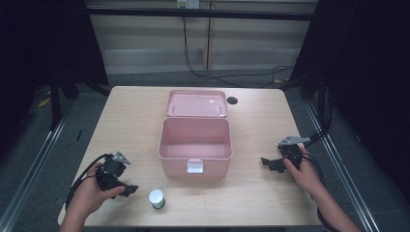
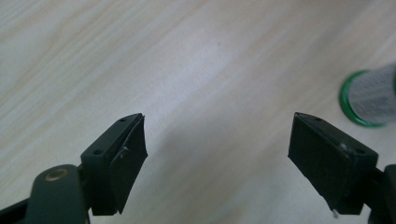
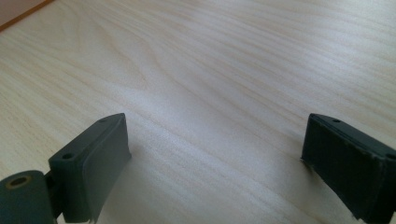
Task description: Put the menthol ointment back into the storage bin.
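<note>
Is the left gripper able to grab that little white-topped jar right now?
Probably yes. The left gripper is open and the little jar stands just beside it on the table, with bare wood between them and nothing in the way.

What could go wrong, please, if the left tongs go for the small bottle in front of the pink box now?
The bottle is small, upright and close to the table's near edge; a skewed approach by the open left tongs might topple it or roll it off. Lifting it into the open pink box could clip the front wall or latch.
</note>
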A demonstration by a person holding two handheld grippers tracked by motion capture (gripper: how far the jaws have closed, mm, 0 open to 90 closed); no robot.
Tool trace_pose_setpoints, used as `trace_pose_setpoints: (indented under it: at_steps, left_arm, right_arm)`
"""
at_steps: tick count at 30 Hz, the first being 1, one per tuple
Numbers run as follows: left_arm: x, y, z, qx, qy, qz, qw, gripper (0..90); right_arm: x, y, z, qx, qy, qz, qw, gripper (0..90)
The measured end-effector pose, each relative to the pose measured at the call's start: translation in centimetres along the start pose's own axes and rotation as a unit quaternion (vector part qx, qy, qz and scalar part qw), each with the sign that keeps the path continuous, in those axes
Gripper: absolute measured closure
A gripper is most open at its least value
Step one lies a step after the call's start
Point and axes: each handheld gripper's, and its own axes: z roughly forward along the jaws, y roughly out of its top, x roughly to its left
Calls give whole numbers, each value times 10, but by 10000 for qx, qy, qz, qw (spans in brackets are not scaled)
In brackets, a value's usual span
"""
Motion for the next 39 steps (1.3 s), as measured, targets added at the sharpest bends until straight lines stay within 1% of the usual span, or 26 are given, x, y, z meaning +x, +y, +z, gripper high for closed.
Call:
trace_pose_setpoints:
  at_steps: [1, 2, 3, 4, 5, 6, 7, 8, 10, 12, 13, 14, 15, 17, 19, 21, 23, 24, 28, 35, 37, 39]
  left_arm:
    - [-3, 1, -2, 58, -48, -41, 10000, 190]
    - [-6, 2, -5, 129, -76, 23, 9999, 190]
    - [-6, 2, -5, 129, -76, 23, 9999, 191]
    - [-13, 4, -9, 183, -128, 59, 9997, 193]
    - [-16, 5, -11, 223, -161, 143, 9995, 194]
    - [-16, 5, -11, 223, -161, 143, 9995, 194]
    - [-24, 8, -15, 367, -186, 260, 9988, 195]
    - [-27, 9, -16, 408, -184, 335, 9984, 199]
    - [-32, 11, -18, 524, -250, 404, 9975, 206]
    - [-37, 12, -19, 693, -297, 516, 9958, 210]
    - [-37, 12, -19, 693, -297, 516, 9958, 216]
    - [-42, 13, -19, 835, -326, 631, 9940, 216]
    - [-44, 13, -19, 909, -355, 730, 9925, 216]
    - [-46, 14, -19, 907, -391, 759, 9922, 216]
    - [-51, 16, -18, 938, -437, 881, 9907, 220]
    - [-53, 18, -17, 937, -438, 950, 9901, 220]
    - [-55, 19, -17, 946, -485, 986, 9894, 221]
    - [-56, 19, -17, 953, -517, 973, 9893, 221]
    - [-59, 21, -15, 982, -644, 1050, 9875, 220]
    - [-65, 27, -11, 1001, -677, 1133, 9862, 212]
    - [-68, 32, -9, 1012, -680, 1205, 9852, 207]
    - [-69, 33, -8, 1008, -686, 1211, 9851, 204]
  right_arm:
    - [0, 0, 0, 1, 1, 2, 10000, 70]
    - [0, 0, 0, -1, -2, -3, 10000, 69]
    - [0, 0, 0, -2, 10, -1, 10000, 69]
    - [0, 0, 0, -2, 10, -4, 10000, 69]
    - [0, 0, 0, -1, 13, 10, 10000, 69]
    - [0, 0, 0, -1, 13, 10, 10000, 69]
    - [0, 0, 0, 0, 19, 10, 10000, 68]
    - [0, 0, 0, -1, 25, 22, 10000, 68]
    - [0, 0, 0, 0, 24, 21, 10000, 68]
    - [0, 0, 0, -2, 24, 20, 10000, 68]
    - [0, 0, 0, -2, 24, 20, 10000, 68]
    - [0, 0, 0, 3, 21, 10, 10000, 68]
    - [0, 0, 0, 2, 21, 11, 10000, 68]
    - [0, 0, 0, 3, 21, 10, 10000, 68]
    - [0, 0, 0, 2, 20, 9, 10000, 68]
    - [0, 0, 0, 2, 21, 9, 10000, 68]
    - [0, 0, 0, 2, 21, 9, 10000, 68]
    - [0, 0, 0, 2, 22, 11, 10000, 68]
    - [0, 0, 0, 2, 22, 12, 10000, 68]
    - [0, 0, 0, 2, 18, 12, 10000, 68]
    - [0, 0, 0, 2, 19, 12, 10000, 68]
    - [0, 0, 0, 2, 19, 12, 10000, 68]
